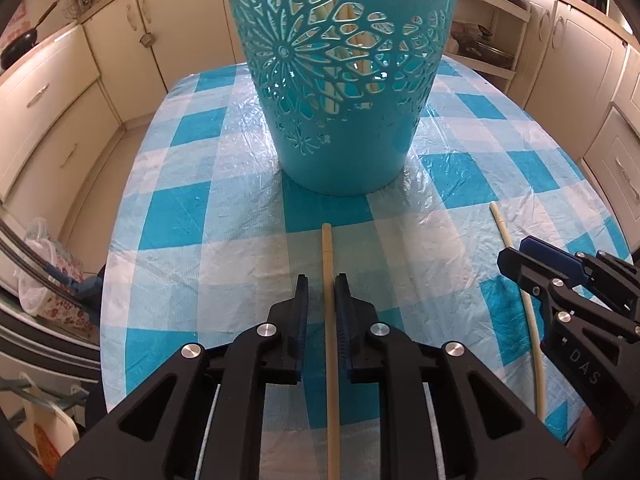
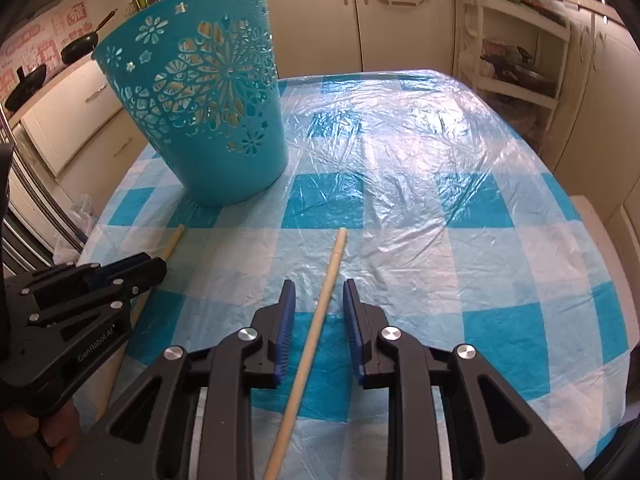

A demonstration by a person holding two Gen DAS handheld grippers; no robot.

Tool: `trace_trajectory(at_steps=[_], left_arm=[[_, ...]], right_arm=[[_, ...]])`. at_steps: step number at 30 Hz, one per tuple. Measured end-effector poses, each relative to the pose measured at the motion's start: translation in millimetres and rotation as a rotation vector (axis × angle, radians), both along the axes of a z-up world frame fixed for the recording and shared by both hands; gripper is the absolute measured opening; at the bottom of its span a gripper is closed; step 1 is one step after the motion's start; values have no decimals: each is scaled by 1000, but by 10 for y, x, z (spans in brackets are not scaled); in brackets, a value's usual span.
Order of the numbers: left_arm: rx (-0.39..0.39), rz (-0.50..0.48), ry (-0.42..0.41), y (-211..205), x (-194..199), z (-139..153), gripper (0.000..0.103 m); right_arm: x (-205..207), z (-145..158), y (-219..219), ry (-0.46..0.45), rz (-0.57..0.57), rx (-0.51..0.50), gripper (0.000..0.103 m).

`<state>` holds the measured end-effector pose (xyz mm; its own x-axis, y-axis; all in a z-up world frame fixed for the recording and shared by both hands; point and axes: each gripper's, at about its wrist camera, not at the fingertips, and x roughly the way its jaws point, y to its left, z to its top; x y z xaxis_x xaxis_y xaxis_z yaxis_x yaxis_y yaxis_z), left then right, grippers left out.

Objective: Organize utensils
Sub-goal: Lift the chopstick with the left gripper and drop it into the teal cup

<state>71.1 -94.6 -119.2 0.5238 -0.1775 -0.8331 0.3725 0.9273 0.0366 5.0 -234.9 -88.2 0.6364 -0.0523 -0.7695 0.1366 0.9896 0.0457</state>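
Observation:
A teal cut-out basket (image 1: 344, 80) stands on the checked tablecloth (image 1: 240, 208), with pale sticks showing through its holes. One cream chopstick (image 1: 330, 320) lies on the cloth between the fingers of my left gripper (image 1: 322, 280), which is open around it with small gaps each side. A second chopstick (image 2: 320, 320) lies between the fingers of my right gripper (image 2: 319, 284), which is open wider. The right gripper (image 1: 516, 258) shows in the left view beside its chopstick (image 1: 532, 320). The left gripper (image 2: 156, 266) and basket (image 2: 208, 112) show in the right view.
Cream kitchen cabinets (image 1: 60, 120) surround the table. An open shelf unit (image 2: 512, 52) stands at the back right. Pans (image 2: 80, 50) hang on the wall at left. A clear plastic sheet covers the tablecloth (image 2: 420, 168).

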Motion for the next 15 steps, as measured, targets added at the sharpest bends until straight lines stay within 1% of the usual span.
trace_trajectory(at_steps=[1, 2, 4, 7, 9, 11, 15], left_arm=[[-5, -11, 1, -1, -1, -3, 8], [-10, -21, 2, -5, -6, -3, 5], [-7, -26, -3, -2, -21, -3, 5], [-36, -28, 23, 50, -42, 7, 5], [-80, -26, 49, 120, -51, 28, 5], [-146, -22, 76, 234, -66, 81, 5], [-269, -20, 70, 484, -144, 309, 5]], right_arm=[[4, -5, 17, -1, 5, -19, 16], [5, -9, 26, -3, 8, -27, 13], [5, -12, 24, -5, 7, -25, 11], [2, -15, 8, -9, 6, -15, 11], [3, -17, 4, -10, 5, -14, 11], [1, -15, 4, -11, 5, -14, 11], [12, -17, 28, -10, 5, -22, 11]])
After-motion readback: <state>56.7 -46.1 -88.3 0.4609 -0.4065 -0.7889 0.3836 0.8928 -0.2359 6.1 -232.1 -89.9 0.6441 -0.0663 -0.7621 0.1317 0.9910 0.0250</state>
